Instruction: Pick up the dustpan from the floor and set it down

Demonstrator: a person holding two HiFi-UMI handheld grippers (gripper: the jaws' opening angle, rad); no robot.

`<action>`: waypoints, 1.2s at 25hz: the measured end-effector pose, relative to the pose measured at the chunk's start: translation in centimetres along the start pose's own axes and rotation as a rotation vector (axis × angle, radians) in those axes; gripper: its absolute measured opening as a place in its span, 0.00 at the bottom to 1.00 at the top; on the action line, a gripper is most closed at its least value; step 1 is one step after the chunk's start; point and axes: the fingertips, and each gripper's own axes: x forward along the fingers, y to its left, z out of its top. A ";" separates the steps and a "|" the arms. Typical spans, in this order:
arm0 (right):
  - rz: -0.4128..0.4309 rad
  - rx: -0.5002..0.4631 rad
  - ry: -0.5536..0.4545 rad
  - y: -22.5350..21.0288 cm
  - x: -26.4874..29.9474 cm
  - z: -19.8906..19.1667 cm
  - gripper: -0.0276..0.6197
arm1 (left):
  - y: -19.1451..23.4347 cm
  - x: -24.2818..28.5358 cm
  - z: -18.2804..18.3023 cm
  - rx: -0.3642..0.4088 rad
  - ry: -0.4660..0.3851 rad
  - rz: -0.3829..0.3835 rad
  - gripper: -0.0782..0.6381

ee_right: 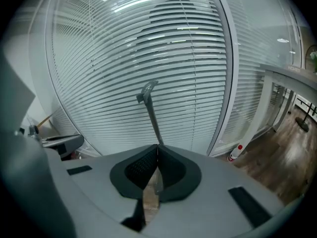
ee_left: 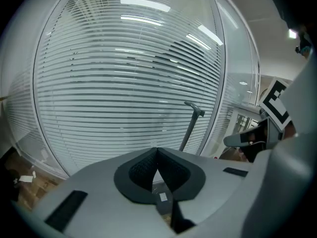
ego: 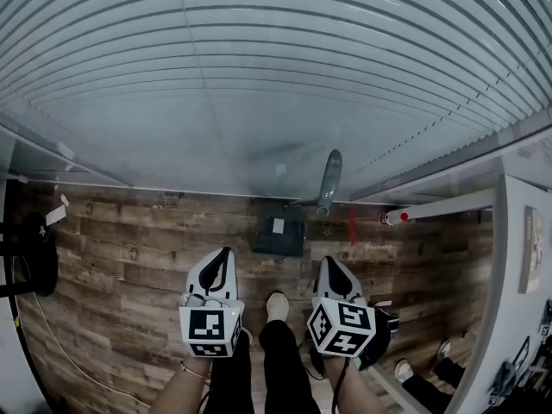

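The dark grey dustpan [ego: 278,229] stands on the wood floor against the glass wall with blinds. Its long handle [ego: 329,179] rises upright and also shows in the left gripper view [ee_left: 190,125] and the right gripper view [ee_right: 151,110]. My left gripper [ego: 226,254] hovers short of the pan, a little to its left, its pads closed together [ee_left: 157,149] with nothing between them. My right gripper [ego: 329,261] hangs just right of the pan, also shut and empty [ee_right: 158,147]. Neither touches the dustpan.
A white tube with a red cap [ego: 435,207] lies along the base of the glass at the right. A black stool base [ego: 34,253] sits at the far left, with paper scraps [ego: 56,214] near it. The person's shoe [ego: 276,304] stands between the grippers. A white cabinet [ego: 526,266] borders the right.
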 end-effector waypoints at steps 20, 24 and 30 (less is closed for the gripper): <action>0.022 0.013 -0.045 1.0 1.2 0.6 0.11 | 2.0 -0.4 -1.4 -0.033 -0.002 0.038 0.13; 0.022 0.011 -0.041 1.1 1.7 0.7 0.18 | 2.5 -0.3 -1.5 -0.034 -0.004 0.044 0.13; 0.022 -0.005 -0.052 1.5 2.4 0.9 0.26 | 3.5 -0.5 -2.0 -0.047 0.000 0.058 0.13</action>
